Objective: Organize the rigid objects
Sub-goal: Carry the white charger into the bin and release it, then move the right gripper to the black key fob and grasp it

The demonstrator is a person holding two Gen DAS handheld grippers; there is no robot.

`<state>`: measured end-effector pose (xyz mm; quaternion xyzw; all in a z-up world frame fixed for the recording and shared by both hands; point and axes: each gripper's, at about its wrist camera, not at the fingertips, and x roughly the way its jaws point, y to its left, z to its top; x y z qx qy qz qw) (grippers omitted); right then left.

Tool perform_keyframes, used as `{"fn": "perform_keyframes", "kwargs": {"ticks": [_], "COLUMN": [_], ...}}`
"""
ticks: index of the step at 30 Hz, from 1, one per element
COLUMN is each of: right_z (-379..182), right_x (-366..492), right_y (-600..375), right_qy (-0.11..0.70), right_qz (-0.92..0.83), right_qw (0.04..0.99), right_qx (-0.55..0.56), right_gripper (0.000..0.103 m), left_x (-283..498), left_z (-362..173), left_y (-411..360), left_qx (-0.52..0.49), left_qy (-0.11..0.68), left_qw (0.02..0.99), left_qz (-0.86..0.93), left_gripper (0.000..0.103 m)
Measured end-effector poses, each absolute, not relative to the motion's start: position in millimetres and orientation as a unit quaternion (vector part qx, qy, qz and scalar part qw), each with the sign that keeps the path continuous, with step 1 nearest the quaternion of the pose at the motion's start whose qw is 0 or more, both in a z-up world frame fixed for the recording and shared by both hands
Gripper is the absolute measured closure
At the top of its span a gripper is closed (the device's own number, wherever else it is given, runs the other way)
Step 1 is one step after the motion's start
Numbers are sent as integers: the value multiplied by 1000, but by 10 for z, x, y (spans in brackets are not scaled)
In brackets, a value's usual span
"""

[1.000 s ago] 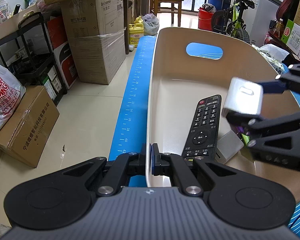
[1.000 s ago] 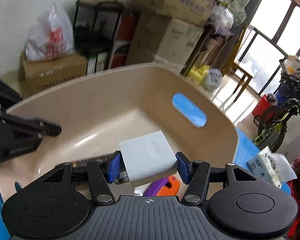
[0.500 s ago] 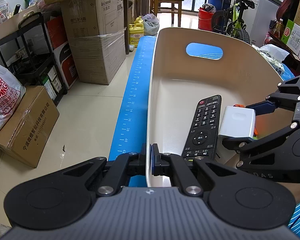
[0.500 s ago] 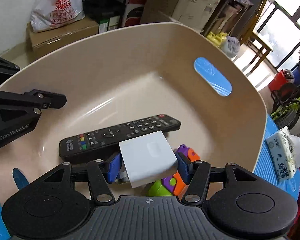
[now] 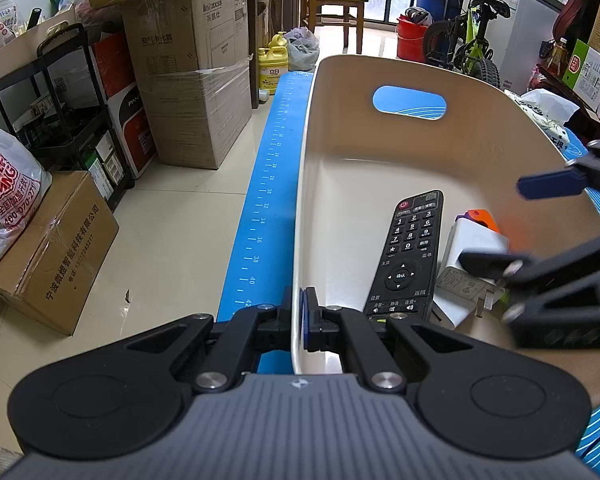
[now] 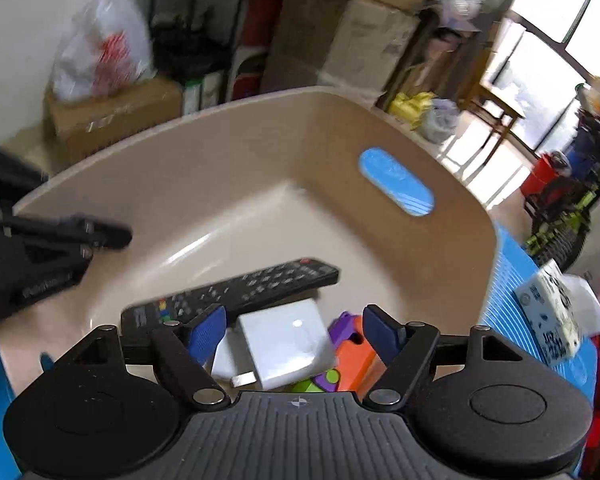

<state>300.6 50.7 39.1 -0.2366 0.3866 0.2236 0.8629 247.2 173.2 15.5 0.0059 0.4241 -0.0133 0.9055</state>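
A beige bin (image 5: 340, 92) (image 6: 228, 152) stands on a blue mat. My left gripper (image 5: 300, 320) is shut on the bin's near rim. Inside lie a black remote (image 5: 410, 252) (image 6: 236, 288), a white charger block (image 5: 476, 240) (image 6: 288, 344) and an orange and purple toy (image 5: 480, 216) (image 6: 356, 348). My right gripper (image 6: 296, 328) is open just above the white charger, which lies loose in the bin between the spread fingers. In the left wrist view the right gripper (image 5: 516, 224) hangs over the bin's right side.
A blue mat with a ruler scale (image 5: 268, 184) runs left of the bin. A tissue pack (image 6: 552, 312) lies on the mat to the right. Cardboard boxes (image 5: 188, 72), a black shelf (image 5: 60, 92) and a bike (image 5: 464, 36) stand around on the floor.
My right gripper lowered the white charger into the bin, opened and let it go. It now lifts slightly, the view blurred. The left gripper has not moved.
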Motion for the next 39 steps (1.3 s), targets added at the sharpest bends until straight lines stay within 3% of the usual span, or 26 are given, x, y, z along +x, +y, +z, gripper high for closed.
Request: {"fn": "perform_keyframes", "kwargs": {"ticks": [6,9,16,18,39], "right_z": [693,807,842,792,-365], "right_x": [2892,2855,2876,2867,3274], "right_y": [118,-154,-916,-1105,-1835], "right_qy": [335,314,308,305,364], "right_qz": [192,164,97,76,-23], "right_qw": [905,920,940,944,930], "right_qx": [-180,-166,-112,-102,-52], "right_gripper": [21,14,8,4,3], "left_x": [2476,2476,2477,2476,2476], "left_z": [145,145,138,139,119], "left_y": [1726,1727,1727,1725,1717], "left_qx": [7,6,6,6,8], "left_qy": [424,424,424,424,424], "left_qw": [905,905,905,905,905], "left_qz": [-13,-14,-14,-14,-13], "left_gripper": [99,99,99,99,97]}}
